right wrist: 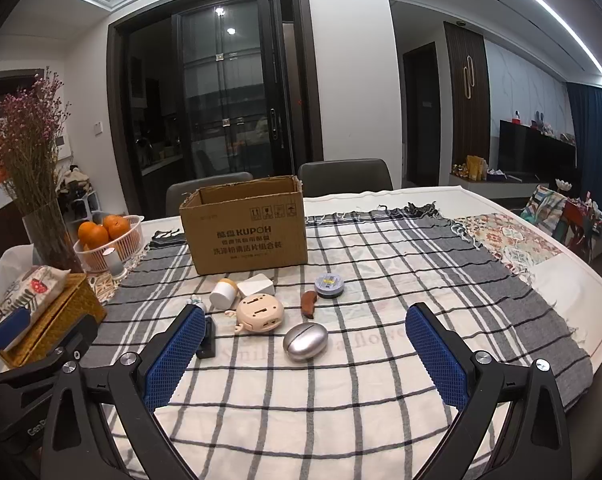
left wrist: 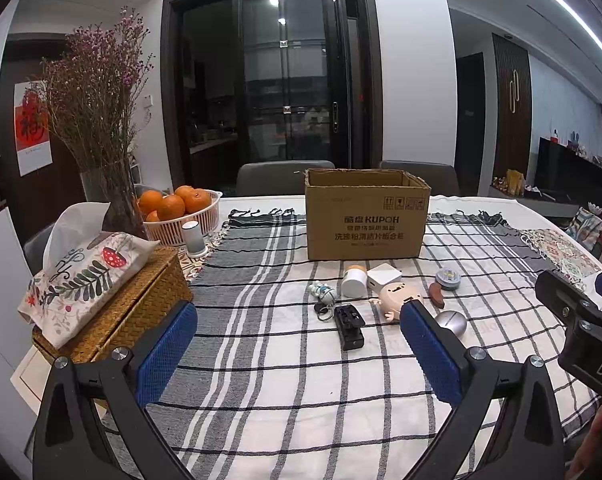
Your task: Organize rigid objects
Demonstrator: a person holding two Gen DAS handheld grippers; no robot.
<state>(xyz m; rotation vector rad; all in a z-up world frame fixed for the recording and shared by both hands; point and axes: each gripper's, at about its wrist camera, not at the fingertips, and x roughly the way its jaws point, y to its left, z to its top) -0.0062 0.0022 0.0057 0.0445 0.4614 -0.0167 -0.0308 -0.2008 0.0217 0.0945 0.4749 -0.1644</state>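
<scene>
An open cardboard box [left wrist: 366, 220] [right wrist: 248, 230] stands on the checked cloth. In front of it lie small items: a white jar [left wrist: 354, 280] [right wrist: 223, 294], a white cube [left wrist: 384, 276] [right wrist: 256, 285], a beige toy [left wrist: 397, 298] [right wrist: 259, 312], a silver oval case [left wrist: 452, 322] [right wrist: 305, 341], a round tin [left wrist: 448, 279] [right wrist: 329, 285], a brown piece [left wrist: 437, 294] [right wrist: 309, 305], a black clip [left wrist: 349, 326] [right wrist: 207, 340] and an astronaut keychain [left wrist: 323, 294]. My left gripper [left wrist: 297, 350] and right gripper [right wrist: 305, 356] are open and empty, short of the items.
A wicker box [left wrist: 113, 312] with a tissue pouch [left wrist: 81, 276] sits at the left. Behind it are a vase of dried flowers [left wrist: 101, 120], a basket of oranges [left wrist: 177, 216] and a small white cylinder [left wrist: 193, 238]. Two chairs stand behind the table.
</scene>
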